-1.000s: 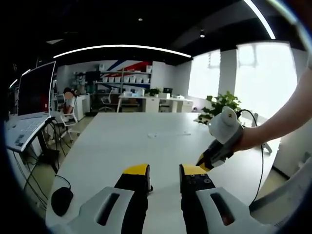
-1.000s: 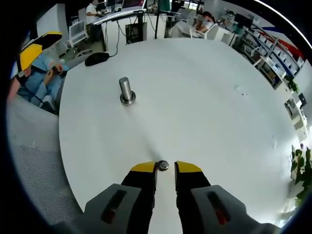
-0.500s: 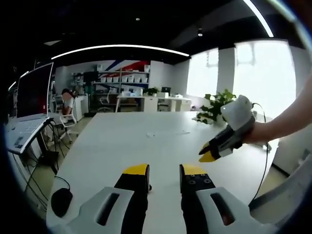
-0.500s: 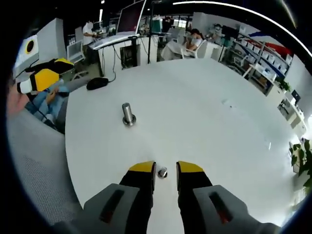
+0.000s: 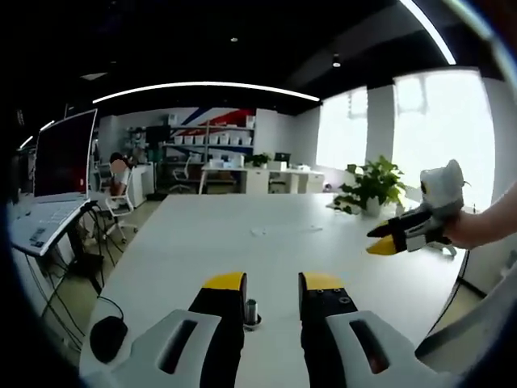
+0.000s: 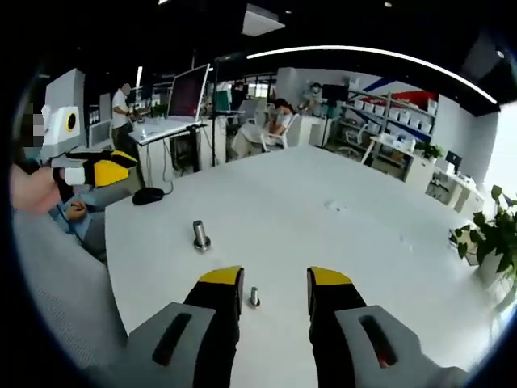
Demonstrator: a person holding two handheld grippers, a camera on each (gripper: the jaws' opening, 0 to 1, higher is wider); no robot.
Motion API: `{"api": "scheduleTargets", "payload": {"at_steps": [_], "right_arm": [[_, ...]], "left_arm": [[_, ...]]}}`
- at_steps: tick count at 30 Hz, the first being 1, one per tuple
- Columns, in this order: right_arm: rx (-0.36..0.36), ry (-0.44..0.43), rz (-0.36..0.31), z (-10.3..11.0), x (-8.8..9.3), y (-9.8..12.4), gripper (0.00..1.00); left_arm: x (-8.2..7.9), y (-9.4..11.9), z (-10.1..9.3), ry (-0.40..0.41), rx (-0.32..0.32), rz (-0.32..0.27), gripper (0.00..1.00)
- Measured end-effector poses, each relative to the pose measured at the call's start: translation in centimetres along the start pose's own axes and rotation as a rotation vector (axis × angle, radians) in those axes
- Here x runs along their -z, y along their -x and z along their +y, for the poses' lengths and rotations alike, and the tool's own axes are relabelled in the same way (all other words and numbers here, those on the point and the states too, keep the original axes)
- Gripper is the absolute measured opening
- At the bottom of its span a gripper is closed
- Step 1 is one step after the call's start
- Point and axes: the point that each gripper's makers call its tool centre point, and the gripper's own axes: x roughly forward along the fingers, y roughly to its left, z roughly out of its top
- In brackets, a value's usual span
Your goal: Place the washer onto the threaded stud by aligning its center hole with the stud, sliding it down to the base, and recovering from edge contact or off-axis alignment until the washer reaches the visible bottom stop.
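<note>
Right tool: jaws spread, above the worktop.
Left tool: jaws spread, empty.
Washer: on worktop between right jaws.
Stud: one, upright, apart to the left.

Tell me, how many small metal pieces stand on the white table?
2 in the right gripper view: a taller grey metal stud left of centre, and a smaller metal piece between the jaws. Others may be hidden.

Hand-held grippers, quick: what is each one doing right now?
Left hand-held gripper: open, holding nothing.
Right hand-held gripper: open, holding nothing; a small metal piece stands on the table between its jaws.
</note>
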Motion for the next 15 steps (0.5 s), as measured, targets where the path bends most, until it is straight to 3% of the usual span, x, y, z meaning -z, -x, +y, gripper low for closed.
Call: {"api": "scheduleTargets", "payload": {"at_steps": [2,11,15], "right_arm": [[0.011,-0.024,-0.06,0.1,-0.6,1.0,0.39],[0.078,-0.146,-0.059,-0.2,1.1,4.1,0.4],[0.106,-0.106,-0.062,0.2,1.4,5.5,0.42]], "left_arm": [[-0.6,0.2,0.0,-0.009,0.0,-0.03,0.24],[-0.6,0.0,-0.7,-0.05,0.016,-0.035,0.25],[-0.7,0.0,-1.1,-0.03,0.039,-0.051,0.25]]}}
